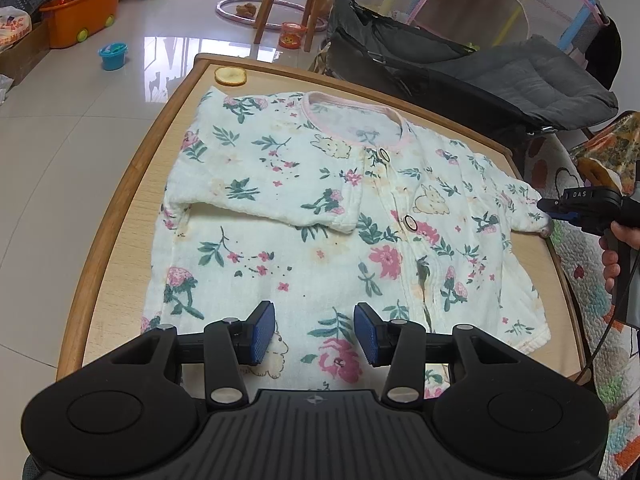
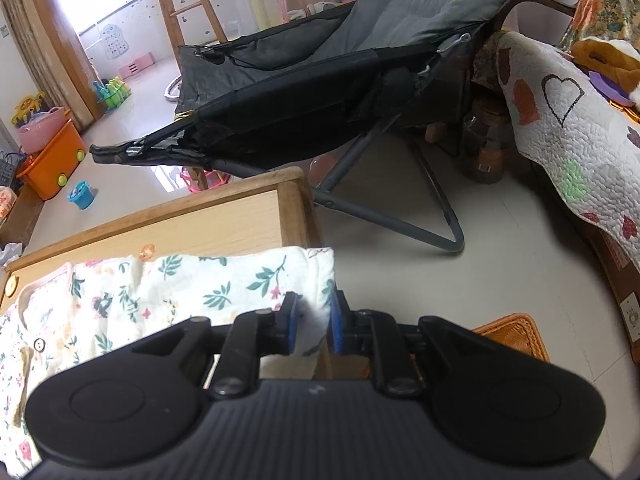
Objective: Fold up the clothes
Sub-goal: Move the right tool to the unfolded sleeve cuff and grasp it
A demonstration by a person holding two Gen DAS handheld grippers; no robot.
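One sleeve left to fold, by the look of it: the floral baby shirt (image 1: 320,216) lies flat, front up, on the wooden table (image 1: 120,216), collar toward the far edge and hem toward the left wrist camera. In the left wrist view the left sleeve (image 1: 256,192) is already folded in across the chest, while the right sleeve (image 1: 516,208) reaches out sideways to the table's right edge. Its cuff sits between the fingers of the right gripper (image 2: 313,322), which are closed on the cloth; the right wrist view shows white fabric pinched between the blue pads (image 2: 291,322). The left gripper (image 1: 315,334) hovers over the hem, fingers apart, nothing between them, not touching the cloth as far as can be told. Key relation: the sleeve's long axis runs across the table, from cuff to the button placket (image 1: 396,200), so the fold likely goes inward from the right edge toward the shirt's middle. The right hand (image 1: 616,256) is clearly the nearer one and already has hold; the left is near the hem, well apart from that cuff.
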